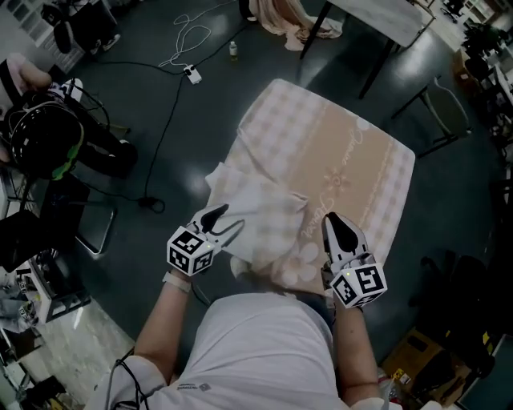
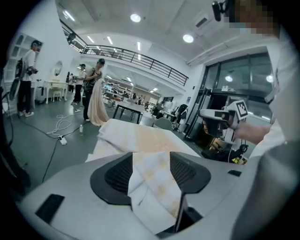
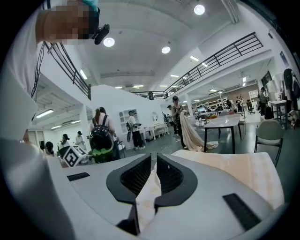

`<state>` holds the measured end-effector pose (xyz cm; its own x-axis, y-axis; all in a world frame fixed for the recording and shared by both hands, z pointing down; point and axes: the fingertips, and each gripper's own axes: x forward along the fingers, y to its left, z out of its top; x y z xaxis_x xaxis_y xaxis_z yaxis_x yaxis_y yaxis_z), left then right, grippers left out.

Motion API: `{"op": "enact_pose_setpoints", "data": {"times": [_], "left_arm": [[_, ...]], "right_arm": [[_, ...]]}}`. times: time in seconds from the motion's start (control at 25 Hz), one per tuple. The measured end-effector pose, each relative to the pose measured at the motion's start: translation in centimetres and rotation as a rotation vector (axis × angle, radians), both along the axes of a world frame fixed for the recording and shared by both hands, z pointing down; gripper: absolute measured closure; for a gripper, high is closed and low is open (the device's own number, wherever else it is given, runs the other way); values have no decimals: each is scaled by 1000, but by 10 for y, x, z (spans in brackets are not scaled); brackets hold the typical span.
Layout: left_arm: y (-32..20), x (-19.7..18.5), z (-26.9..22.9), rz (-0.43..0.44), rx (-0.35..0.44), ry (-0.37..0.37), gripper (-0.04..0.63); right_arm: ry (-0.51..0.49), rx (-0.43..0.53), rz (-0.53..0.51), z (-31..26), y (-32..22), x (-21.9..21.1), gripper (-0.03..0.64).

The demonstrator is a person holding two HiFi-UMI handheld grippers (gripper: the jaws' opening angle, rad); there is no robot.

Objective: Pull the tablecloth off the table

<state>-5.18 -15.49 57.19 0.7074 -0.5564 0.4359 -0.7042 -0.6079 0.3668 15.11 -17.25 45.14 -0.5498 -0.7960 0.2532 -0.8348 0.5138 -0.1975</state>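
Note:
A peach and white checked tablecloth (image 1: 337, 152) covers the small table in the head view, and its near left part is bunched into a loose fold (image 1: 256, 208). My left gripper (image 1: 224, 220) is at that fold's left edge. In the left gripper view its jaws (image 2: 150, 173) stand wide apart, with a strip of the tablecloth (image 2: 152, 180) lying loose between them. My right gripper (image 1: 337, 228) is at the near right edge. In the right gripper view it (image 3: 153, 176) is shut on a pinched fold of the tablecloth (image 3: 149, 197).
White cables (image 1: 172, 104) and a power strip (image 1: 192, 74) lie on the dark floor to the left. A small bottle (image 1: 233, 50) and a heap of peach fabric (image 1: 280, 20) lie beyond the table. Another table (image 1: 377, 16) and a chair (image 1: 445, 108) stand at the back right.

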Motion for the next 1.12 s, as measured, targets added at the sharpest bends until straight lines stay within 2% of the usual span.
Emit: {"op": "enact_pose_setpoints", "data": {"times": [0.16, 0.24, 0.48, 0.6, 0.72, 0.92, 1.12], "left_arm": [[20, -36, 4, -98, -31, -18, 367], [32, -51, 7, -161, -54, -4, 367], [68, -69, 12, -290, -88, 21, 367], [85, -74, 15, -352, -111, 38, 367], [98, -72, 16, -381, -121, 12, 367], [109, -80, 11, -469, -123, 23, 367], [123, -79, 17, -519, -146, 1, 367]], "right_arm": [[71, -34, -109, 23, -43, -22, 577], [118, -60, -161, 40, -70, -32, 577], [299, -100, -270, 91, -146, -53, 564], [401, -143, -301, 127, -184, -59, 481], [500, -209, -333, 166, -212, -57, 437], [607, -299, -362, 216, -254, -55, 422], [647, -409, -357, 260, -279, -51, 412]]}}
